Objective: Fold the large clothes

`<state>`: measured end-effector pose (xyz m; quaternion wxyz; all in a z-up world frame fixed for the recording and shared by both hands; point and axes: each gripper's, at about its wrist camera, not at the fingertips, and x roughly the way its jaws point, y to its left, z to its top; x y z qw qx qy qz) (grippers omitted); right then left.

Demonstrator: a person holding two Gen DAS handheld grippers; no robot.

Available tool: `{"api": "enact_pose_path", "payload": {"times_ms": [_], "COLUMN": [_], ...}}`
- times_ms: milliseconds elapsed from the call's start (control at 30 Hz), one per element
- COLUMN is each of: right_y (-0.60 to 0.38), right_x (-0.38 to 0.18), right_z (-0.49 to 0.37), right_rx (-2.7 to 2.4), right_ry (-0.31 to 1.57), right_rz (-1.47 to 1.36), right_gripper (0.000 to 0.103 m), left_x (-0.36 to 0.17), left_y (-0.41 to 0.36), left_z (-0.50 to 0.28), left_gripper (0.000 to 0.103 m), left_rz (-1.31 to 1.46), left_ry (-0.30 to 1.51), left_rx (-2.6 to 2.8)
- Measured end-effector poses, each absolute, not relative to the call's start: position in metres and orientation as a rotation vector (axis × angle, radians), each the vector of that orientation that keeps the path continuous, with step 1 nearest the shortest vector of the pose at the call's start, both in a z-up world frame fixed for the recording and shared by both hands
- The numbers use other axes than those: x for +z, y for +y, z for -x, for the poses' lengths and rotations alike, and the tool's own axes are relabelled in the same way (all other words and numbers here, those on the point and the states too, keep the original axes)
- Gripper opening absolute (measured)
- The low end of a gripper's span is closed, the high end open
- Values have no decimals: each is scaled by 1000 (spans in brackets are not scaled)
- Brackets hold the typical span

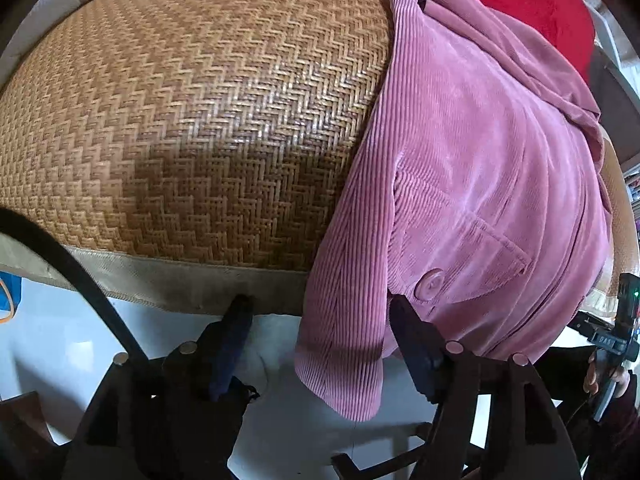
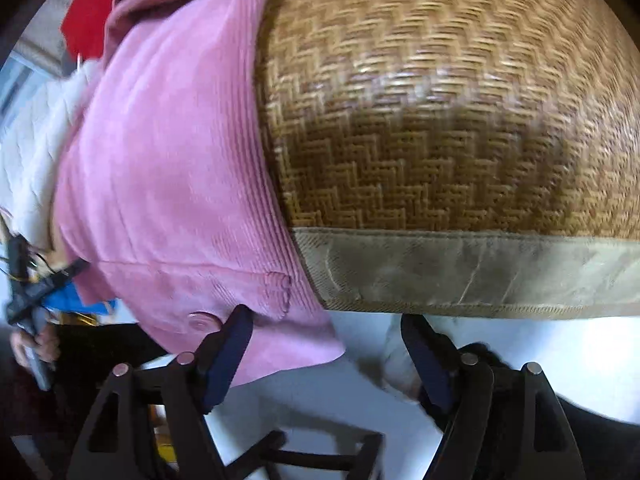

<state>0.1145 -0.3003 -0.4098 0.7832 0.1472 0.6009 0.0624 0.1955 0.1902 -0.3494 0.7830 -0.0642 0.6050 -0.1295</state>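
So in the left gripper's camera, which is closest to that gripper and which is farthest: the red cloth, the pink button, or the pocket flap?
From the left gripper, nearest first:
1. The pink button, just above its right-hand finger, on the pink corduroy coat.
2. The pocket flap, a little higher and further right.
3. The red cloth, at the top right, beyond the coat's collar.

Jacket [image 1: 480,184] lies on the woven mat [image 1: 200,120], hem and one sleeve [image 1: 344,340] hanging over the mat's near edge. Red cloth [image 1: 520,4] behind the jacket. Left claw [image 1: 320,312] straddles the hanging sleeve; right claw [image 2: 326,324] at the hem corner.
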Motion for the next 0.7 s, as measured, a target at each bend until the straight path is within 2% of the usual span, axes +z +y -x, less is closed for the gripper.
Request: {"api": "enact_pose_path", "payload": {"times_ms": [167,200,233,267,300,367,400,467,533,600,667,700], "right_y": [-269,-267,-268,-269,-270,-266,-264,-261,-257,-255,-265,-269], "right_x": [-419,-420,-422,-424,-423,-419,-415,-407,-399,-395,-402,-408], "right_z": [-124,-125,-125,-123,-120,-115,-112,-107,-103,-92,-91,-94], "right_rx": [203,211,230,245,276,282,295,330,390,404,405,382], "right_ry": [1299,1288,1282,1283,1281,1282,1276,1261,1236,1226,1249,1277], "right_rz": [-213,-219,-248,-275,-320,-310,-302,-310,-312,-314,-346,-381], "right_gripper": [80,80,79,73,58,45,38,36,36,36,39,43], "left_x": [-346,-346,-347,-351,-355,-356,-356,-357,-359,-362,-367,-370], "left_y": [151,150,150,144,145,147,145,139,137,134,129,129], "left_z": [-191,-192,-193,-188,-181,-178,-176,-173,-171,-172,-175,-178], "left_gripper": [72,71,65,53,47,27,25,20,20,25,49,49], "left_rz": [109,113,124,131,141,165,155,132,126,137,166,164], "left_ry": [1291,1287,1288,1291,1296,1301,1298,1289,1291,1303,1332,1335], "left_rx": [-290,-291,-295,-298,-304,-333,-338,-349,-356,-357,-372,-374]}}
